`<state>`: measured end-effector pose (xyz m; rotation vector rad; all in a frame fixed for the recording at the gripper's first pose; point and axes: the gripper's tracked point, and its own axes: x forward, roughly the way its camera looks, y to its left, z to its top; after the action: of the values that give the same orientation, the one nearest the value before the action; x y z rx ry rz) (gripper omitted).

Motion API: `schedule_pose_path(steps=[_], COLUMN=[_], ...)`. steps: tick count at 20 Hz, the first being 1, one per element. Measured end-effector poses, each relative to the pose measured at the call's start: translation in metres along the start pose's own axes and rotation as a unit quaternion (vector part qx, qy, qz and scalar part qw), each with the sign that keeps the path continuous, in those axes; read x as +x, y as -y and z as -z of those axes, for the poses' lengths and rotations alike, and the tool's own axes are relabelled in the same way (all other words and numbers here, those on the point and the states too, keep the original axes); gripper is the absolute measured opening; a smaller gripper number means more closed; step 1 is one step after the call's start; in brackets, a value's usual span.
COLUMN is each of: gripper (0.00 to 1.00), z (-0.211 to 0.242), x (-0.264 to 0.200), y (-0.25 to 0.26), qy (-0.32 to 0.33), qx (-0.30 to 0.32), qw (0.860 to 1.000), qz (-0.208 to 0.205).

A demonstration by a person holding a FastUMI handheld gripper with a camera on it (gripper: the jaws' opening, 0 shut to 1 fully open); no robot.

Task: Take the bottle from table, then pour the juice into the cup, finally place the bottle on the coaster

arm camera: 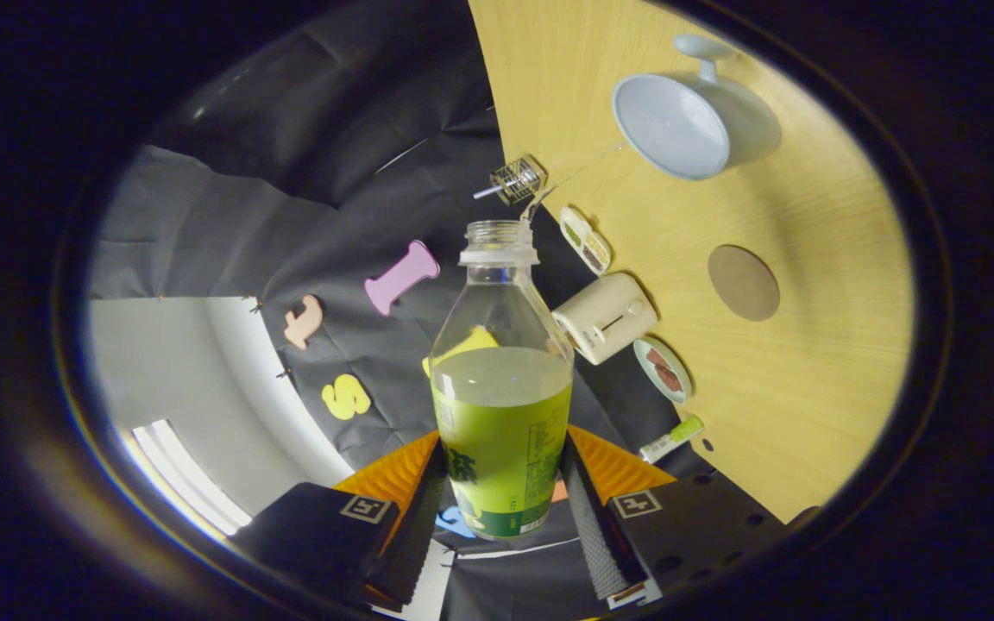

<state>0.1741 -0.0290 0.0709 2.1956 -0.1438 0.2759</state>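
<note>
The pale wooden table (pixel 808 379) looks tipped on its side from where the gripper sits, which suggests the gripper is rolled over, though the liquid in the bottle lies level across the view. One clear plastic bottle (pixel 501 388), uncapped and roughly half full of green juice, stands between the two fingers, its long axis running straight away from them with the open mouth at the far end. The gripper (pixel 504 483) has both fingers pressed on the bottle's lower labelled part, one on each side, so it is held firmly and lifted clear of the table. One light blue cup (pixel 678 125) with a side handle stands on the table well beyond the bottle's mouth and off to the side, its opening facing the camera; the mouth is not yet over it, so I judge the coming pour needs the bottle carried across to that cup and tipped along its long axis. One round brown coaster (pixel 743 282) lies on the table nearer the bottle than the cup is, bare, waiting for the last step. Beside the bottle along the table edge I count one cream toaster (pixel 605 317), two small dishes, one rectangular (pixel 585 240) and one round (pixel 663 369), one little wire basket (pixel 519 179), and one small green-capped tube (pixel 671 438).
</note>
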Motion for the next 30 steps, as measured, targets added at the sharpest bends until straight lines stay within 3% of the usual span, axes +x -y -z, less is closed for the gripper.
schedule_pose_path(steps=[17, 24, 30], gripper=[0.78, 0.78, 0.78], z=[-0.004, -0.002, -0.001], x=[0.001, 0.001, -0.003], y=[-0.023, -0.019, -0.011], qy=[0.006, 0.0, -0.003], qx=[0.057, 0.037, -0.023], qw=[0.998, 0.999, 1.0], qz=[-0.014, -0.008, 0.011])
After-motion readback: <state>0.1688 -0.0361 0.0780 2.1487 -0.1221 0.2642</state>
